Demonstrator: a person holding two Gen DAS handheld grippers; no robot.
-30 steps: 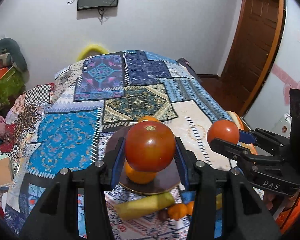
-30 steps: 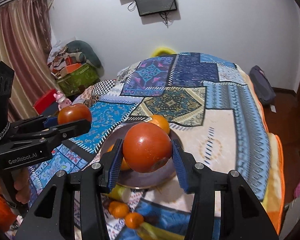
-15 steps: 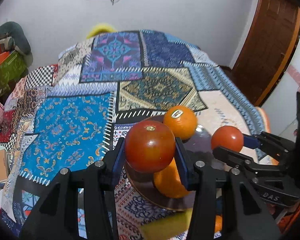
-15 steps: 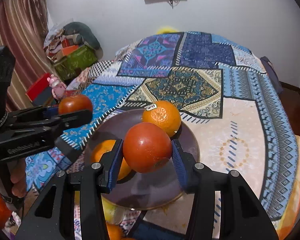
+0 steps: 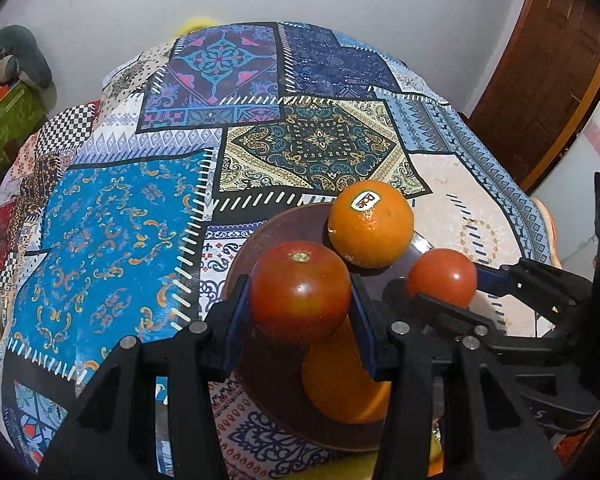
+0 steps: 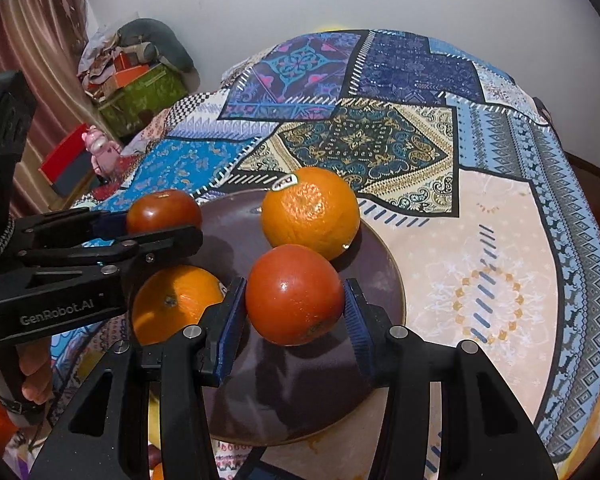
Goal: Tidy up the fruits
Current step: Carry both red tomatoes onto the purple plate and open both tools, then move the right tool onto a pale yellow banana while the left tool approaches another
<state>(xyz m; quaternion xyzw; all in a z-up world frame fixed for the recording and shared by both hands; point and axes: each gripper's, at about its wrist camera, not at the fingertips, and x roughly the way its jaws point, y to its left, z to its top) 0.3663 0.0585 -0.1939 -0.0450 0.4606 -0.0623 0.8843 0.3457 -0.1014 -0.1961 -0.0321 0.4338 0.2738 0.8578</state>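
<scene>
A dark brown plate (image 6: 300,396) (image 5: 272,384) lies on the patchwork bedspread. On it sit an orange with a sticker (image 6: 310,211) (image 5: 370,223) at the far side and a second orange (image 6: 174,304) (image 5: 340,388) nearer. My left gripper (image 5: 300,308) (image 6: 156,226) is shut on a red tomato (image 5: 300,290) (image 6: 163,210) above the plate's left edge. My right gripper (image 6: 294,310) (image 5: 440,292) is shut on another red tomato (image 6: 294,294) (image 5: 442,277) above the plate's middle.
The patchwork bedspread (image 5: 312,140) covers the bed. More fruit, yellow and orange, lies half hidden below the plate's near edge (image 6: 153,420). A wooden door (image 5: 540,72) stands at the right. Boxes and clutter (image 6: 140,80) are piled at the left wall.
Both grippers moved forward and down over the plate, each still holding its tomato. The plate and oranges now look larger and closer.
</scene>
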